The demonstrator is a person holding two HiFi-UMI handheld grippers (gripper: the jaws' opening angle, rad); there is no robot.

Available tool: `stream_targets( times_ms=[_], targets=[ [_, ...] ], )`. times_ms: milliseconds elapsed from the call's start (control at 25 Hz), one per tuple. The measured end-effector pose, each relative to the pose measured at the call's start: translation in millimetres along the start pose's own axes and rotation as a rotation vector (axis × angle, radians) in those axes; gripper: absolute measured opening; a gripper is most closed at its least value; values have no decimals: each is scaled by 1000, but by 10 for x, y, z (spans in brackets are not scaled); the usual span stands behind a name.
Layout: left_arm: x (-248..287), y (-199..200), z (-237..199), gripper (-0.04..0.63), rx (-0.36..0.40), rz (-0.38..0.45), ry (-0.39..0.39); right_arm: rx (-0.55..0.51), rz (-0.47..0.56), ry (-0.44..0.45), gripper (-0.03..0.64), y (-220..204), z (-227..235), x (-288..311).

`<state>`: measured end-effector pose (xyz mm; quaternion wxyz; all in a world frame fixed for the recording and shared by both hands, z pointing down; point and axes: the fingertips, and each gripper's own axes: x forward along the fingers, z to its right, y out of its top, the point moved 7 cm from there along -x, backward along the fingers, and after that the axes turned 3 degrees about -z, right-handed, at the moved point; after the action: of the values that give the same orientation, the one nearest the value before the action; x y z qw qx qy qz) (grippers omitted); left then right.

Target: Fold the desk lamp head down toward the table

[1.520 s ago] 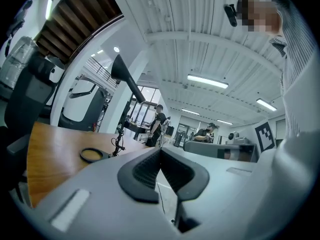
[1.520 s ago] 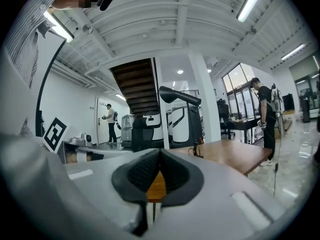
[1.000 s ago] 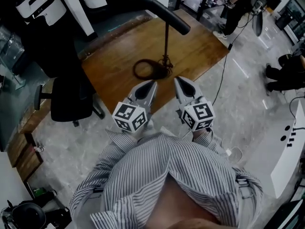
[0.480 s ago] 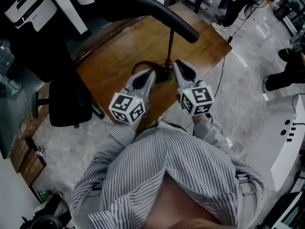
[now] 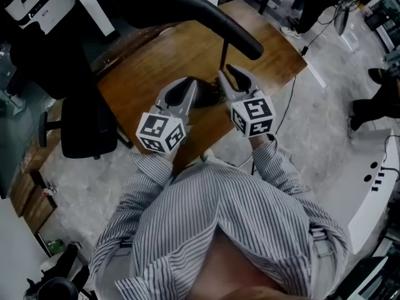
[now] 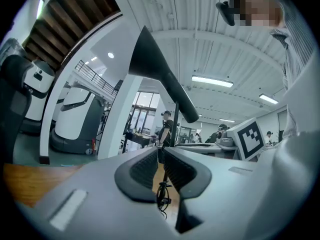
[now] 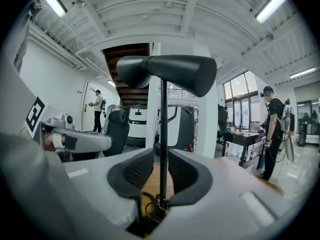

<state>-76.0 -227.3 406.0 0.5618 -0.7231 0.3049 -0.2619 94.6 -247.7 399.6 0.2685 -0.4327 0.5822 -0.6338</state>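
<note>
The desk lamp stands on the wooden table (image 5: 156, 61). Its long black head (image 5: 187, 8) is raised on a thin upright pole (image 5: 224, 54), with a coil of cord (image 5: 205, 96) at the foot. My right gripper (image 5: 226, 70) points at the pole. In the right gripper view the pole (image 7: 163, 134) runs down the gap between the jaws of my right gripper (image 7: 161, 154), and the pads do not press on it. The lamp head (image 7: 167, 71) hangs above. My left gripper (image 5: 190, 82) sits left of the coil. In its own view my left gripper (image 6: 161, 151) has its jaws opening, with nothing between them.
A black office chair (image 5: 87, 130) stands at the table's left edge. White machines (image 5: 37, 5) are behind it. A cable (image 5: 294, 92) runs across the floor on the right, where a person (image 5: 378, 99) stands. My striped sleeves fill the near foreground.
Both grippers have moved forward over the table's near edge toward the lamp's pole and cord. The right one now reaches the pole.
</note>
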Motion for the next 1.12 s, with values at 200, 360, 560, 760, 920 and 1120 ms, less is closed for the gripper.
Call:
stream_targets(
  times_ms=[200,360,560,760,920,1120],
  targets=[
    [24,129,-110,48,41,31,27,-21,8,15,81,34,28,176],
    [29,252,-146,52,79,63,33,-33,12,4,53,23,49,185],
    [-28,508,-285,67,168,113,54,-13,22,21,41,3,60,188],
    [-196,999,-365,95,334,202,67,-8,17,22,41,1,59,169],
    [-338,1357,-396,123,424,270,96,-12,16,29,41,18,45,171],
    [-358,1578,-368,150,427,306,77,-16,11,32,41,18,63,172]
  ],
)
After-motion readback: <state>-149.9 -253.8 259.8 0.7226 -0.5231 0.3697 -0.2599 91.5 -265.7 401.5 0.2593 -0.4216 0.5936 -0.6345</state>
